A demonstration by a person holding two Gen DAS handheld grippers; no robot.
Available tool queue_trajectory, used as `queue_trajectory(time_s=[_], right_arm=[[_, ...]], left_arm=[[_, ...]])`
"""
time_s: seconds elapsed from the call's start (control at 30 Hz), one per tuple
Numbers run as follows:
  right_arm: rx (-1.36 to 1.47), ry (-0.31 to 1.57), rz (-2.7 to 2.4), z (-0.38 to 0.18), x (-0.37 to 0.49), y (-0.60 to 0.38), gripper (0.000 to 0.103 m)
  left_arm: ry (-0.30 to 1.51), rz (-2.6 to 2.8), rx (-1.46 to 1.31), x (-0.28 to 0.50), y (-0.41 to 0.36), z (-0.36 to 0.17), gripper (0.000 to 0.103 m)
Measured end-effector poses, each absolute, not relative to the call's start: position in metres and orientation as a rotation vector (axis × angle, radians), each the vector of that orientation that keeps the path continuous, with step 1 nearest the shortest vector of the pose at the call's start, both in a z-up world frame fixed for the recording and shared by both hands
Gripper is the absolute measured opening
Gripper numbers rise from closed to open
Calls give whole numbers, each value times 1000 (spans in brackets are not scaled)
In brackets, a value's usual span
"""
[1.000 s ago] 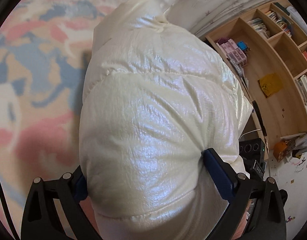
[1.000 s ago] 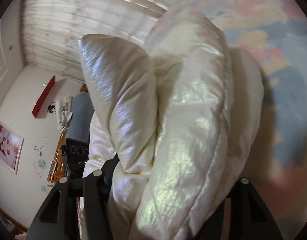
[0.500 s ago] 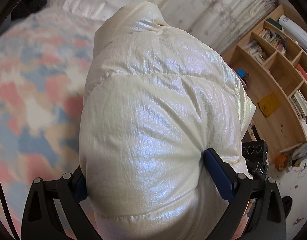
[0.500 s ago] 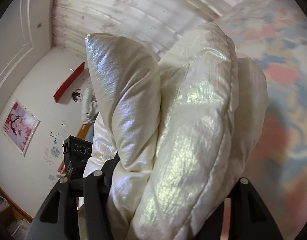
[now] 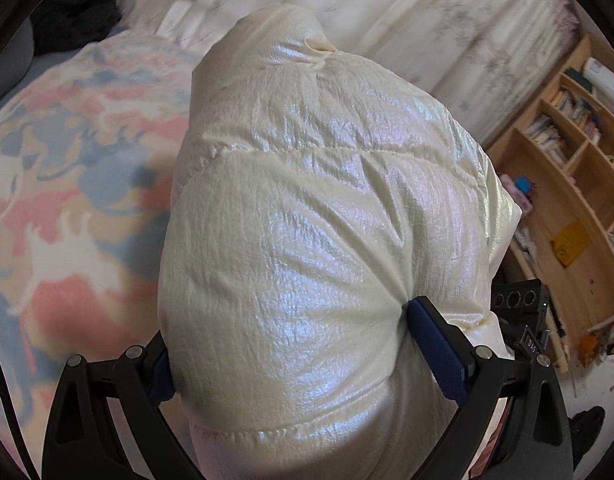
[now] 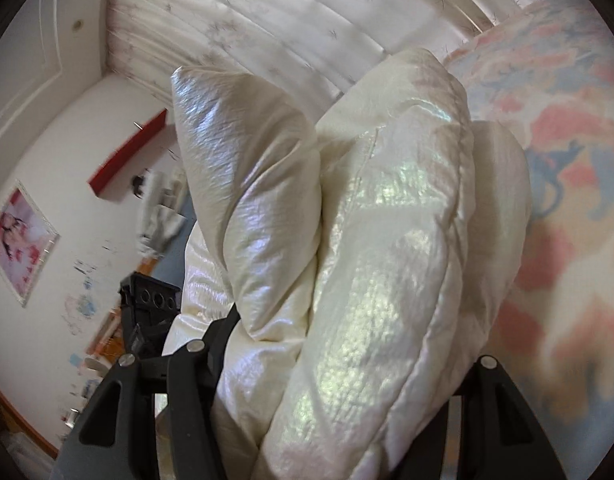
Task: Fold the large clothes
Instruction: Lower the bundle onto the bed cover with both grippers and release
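A shiny cream puffer jacket (image 5: 307, 208) fills the left wrist view. My left gripper (image 5: 291, 340) is shut on a thick quilted part of it, with the blue pads (image 5: 435, 344) pressed into the fabric. In the right wrist view the same jacket (image 6: 371, 240) bulges up in folded layers. My right gripper (image 6: 343, 360) is shut on the bunched jacket, and its fingers are mostly hidden by fabric. The jacket is held up above a bed with a pink, blue and cream patterned blanket (image 5: 67, 200).
The blanket also shows at the right of the right wrist view (image 6: 567, 160). Pale curtains (image 5: 427, 20) hang behind the bed. A wooden bookshelf (image 5: 567, 200) stands at the right. The other gripper's black body (image 6: 147, 312) shows at the left, before a white wall with a picture (image 6: 19, 236).
Both grippers have lifted and tilted with the jacket still held. More curtain and wall show in both views, and less of the blanket.
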State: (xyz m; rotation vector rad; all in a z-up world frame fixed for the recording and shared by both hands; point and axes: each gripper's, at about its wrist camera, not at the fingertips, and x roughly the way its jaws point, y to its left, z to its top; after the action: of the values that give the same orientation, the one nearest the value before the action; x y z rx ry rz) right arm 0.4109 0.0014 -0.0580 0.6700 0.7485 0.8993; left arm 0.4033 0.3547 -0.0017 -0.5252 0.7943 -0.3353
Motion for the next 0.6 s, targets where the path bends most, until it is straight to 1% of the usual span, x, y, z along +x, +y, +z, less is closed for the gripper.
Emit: queue_trajectory(time_s=[0.17,0.23,0.3,0.33,0.43,0.57,0.6], right_arm=[[697,843,863,-136,450,32,55],[688,867,846,-162,457,41,57],[681,836,839,-168,454,47,62],[678,830,833,-169,453,48,63],[649,828,811,-167,447,55,71],[647,880,773,-154,446,63,82],[652,893,762,-150,445,62,82]], left_arm=[[890,-253,-516,437,382,-84,99],[869,-257,-540,440,391,-103,100],[825,-269,-561,437,399,-110,102],[816,-274,-568,436,400,-113,102],[813,-276,-569,433,403,-115,102],[836,-220,-526,435,412,-109,102],[841,-201,-502,431,409,-102,102]])
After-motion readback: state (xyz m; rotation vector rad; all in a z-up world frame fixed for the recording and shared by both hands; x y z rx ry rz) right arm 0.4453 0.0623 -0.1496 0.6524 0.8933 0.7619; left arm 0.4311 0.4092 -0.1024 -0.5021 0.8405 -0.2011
